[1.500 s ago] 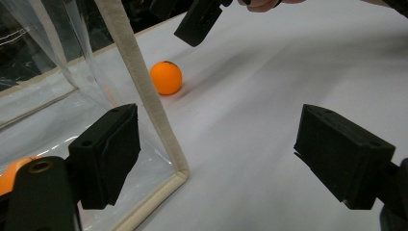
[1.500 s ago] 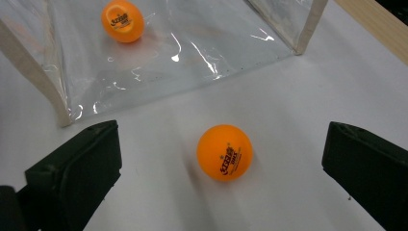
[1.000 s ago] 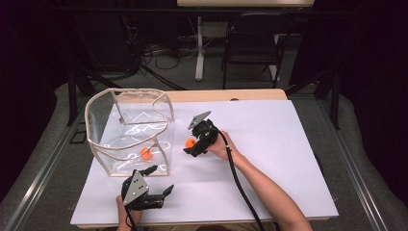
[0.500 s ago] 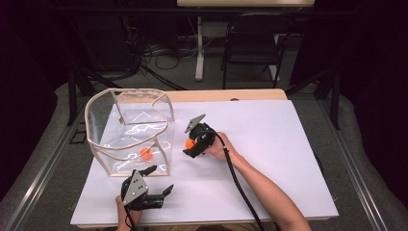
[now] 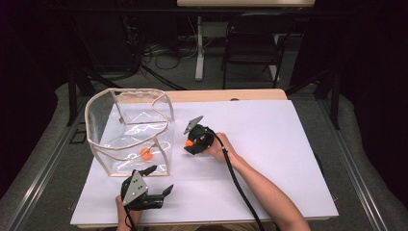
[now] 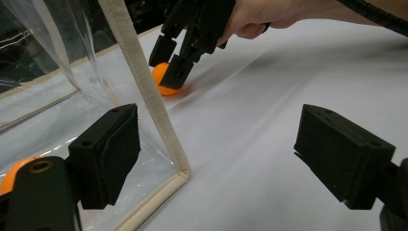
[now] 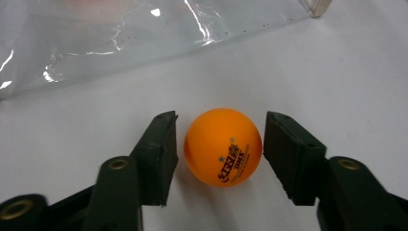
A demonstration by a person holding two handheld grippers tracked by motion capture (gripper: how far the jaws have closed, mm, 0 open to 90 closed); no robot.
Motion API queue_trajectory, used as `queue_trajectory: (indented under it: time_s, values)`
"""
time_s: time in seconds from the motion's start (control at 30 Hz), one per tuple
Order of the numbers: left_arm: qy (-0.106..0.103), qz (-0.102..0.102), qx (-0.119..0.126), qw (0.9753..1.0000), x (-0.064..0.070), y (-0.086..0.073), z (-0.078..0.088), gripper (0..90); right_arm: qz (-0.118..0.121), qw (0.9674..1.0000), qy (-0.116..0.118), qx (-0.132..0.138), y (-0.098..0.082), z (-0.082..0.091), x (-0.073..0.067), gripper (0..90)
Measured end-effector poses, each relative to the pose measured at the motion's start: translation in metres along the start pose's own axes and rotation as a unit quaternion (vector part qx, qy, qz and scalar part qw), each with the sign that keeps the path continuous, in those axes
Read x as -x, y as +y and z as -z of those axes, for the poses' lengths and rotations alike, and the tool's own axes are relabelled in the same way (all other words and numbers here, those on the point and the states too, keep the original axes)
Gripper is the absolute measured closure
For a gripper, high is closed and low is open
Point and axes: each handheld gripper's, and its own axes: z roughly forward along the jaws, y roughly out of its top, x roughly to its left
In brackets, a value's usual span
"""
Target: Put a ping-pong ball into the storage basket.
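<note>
An orange ping-pong ball [image 7: 223, 147] lies on the white table sheet [image 5: 269, 144], just right of a clear bag with beige trim [image 5: 96, 139]. My right gripper [image 5: 188, 144] points down at this ball [image 5: 189, 143]. Its jaws have just been closing and now flank the ball with a thin gap on each side, so it is open. A second orange ball [image 5: 146, 153] rests inside the bag. My left gripper [image 5: 159, 179] stands open and holds nothing near the front edge, by the bag's front corner. The left gripper view looks past that corner [image 6: 180, 171] at the right gripper [image 6: 171, 62] and its ball [image 6: 161, 82].
The bag stands upright at the table's left with its top open. White sheet stretches to the right and front of the right hand. A cable trails from the right gripper along the forearm. Chairs and cables sit on the dark floor beyond the far edge.
The right gripper's jaws have drawn in around the ball on the table. The hand has barely shifted. The left gripper has stayed put.
</note>
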Motion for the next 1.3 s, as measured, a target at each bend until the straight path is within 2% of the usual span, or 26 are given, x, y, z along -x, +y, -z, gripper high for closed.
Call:
queue_trajectory:
  time_s: [0.07,0.33,0.67,1.0,1.3]
  values:
    - [0.001,0.000,0.000,1.0000,-0.001,0.000,0.001,15.8,-0.001,1.0000,-0.002,-0.001,0.000,0.000,0.000,50.0]
    - [0.001,0.001,0.000,1.0000,-0.001,0.000,0.001,15.8,0.005,1.0000,-0.002,0.003,0.001,0.001,0.000,50.5]
    - [0.002,0.001,0.001,1.0000,0.000,0.000,0.001,15.8,-0.005,0.9997,-0.003,0.026,0.002,0.012,0.001,50.5]
    - [0.003,0.001,0.002,1.0000,-0.001,0.000,0.001,15.8,-0.003,0.9995,0.000,0.031,0.003,0.019,-0.001,50.6]
    - [0.003,0.001,0.003,1.0000,-0.001,-0.001,0.001,15.8,0.000,0.9991,-0.006,0.042,0.004,0.032,-0.001,50.6]
